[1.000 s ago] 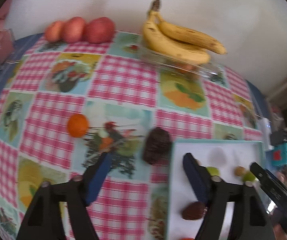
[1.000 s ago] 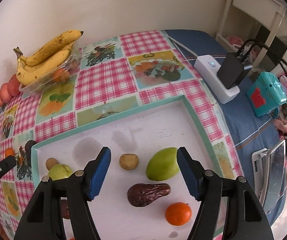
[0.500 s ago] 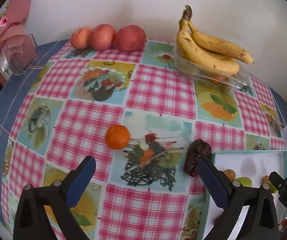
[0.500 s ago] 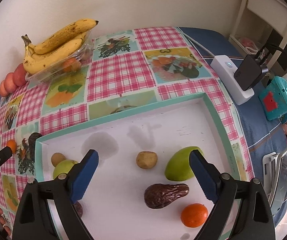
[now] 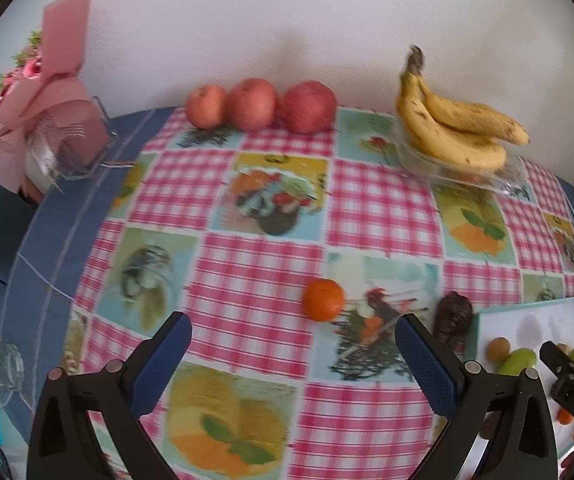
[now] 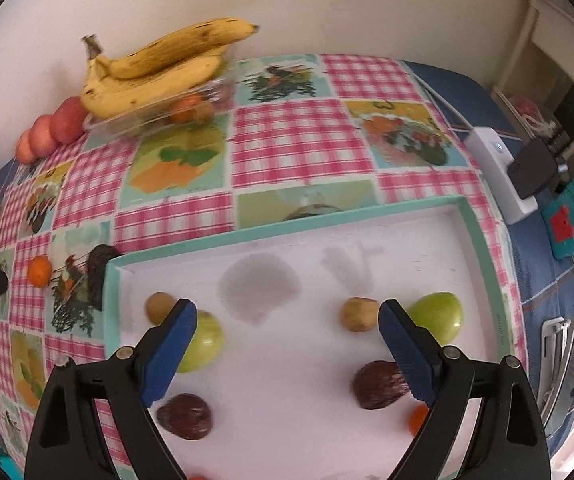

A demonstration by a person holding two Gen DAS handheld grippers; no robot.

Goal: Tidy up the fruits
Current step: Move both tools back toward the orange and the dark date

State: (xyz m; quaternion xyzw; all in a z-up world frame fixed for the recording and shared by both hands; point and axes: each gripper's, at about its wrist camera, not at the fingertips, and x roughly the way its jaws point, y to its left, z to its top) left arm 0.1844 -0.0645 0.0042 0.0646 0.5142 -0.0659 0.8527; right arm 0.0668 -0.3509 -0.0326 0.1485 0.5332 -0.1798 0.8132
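from my left wrist view, my left claw [image 5: 293, 354] hangs wide apart and empty above the pink checked tablecloth [image 5: 379, 208]. the small round orange tangerine [image 5: 323, 299] lies on the cloth just ahead of my claw, a little toward its right finger. the dark wrinkled brown fruit [image 5: 453, 314] sits beyond the tangerine on that side, touching or nearly touching the outer wall of the white tray with the teal rim [image 5: 477, 318]. i judge the tangerine is my next pick: i should centre it between both pads, come down low, and close gently so it does not roll.

from my right wrist view, my right claw [image 6: 287, 330] is also spread wide and empty, over the same tray [image 6: 287, 232]. inside the tray i see two green pears [image 6: 437, 316], two small tan fruits [image 6: 359, 314] and two dark brown fruits [image 6: 381, 384], grouped left and right. an orange one [image 6: 419, 420] lies behind my right finger. i would keep this claw clear of the tray's left side.
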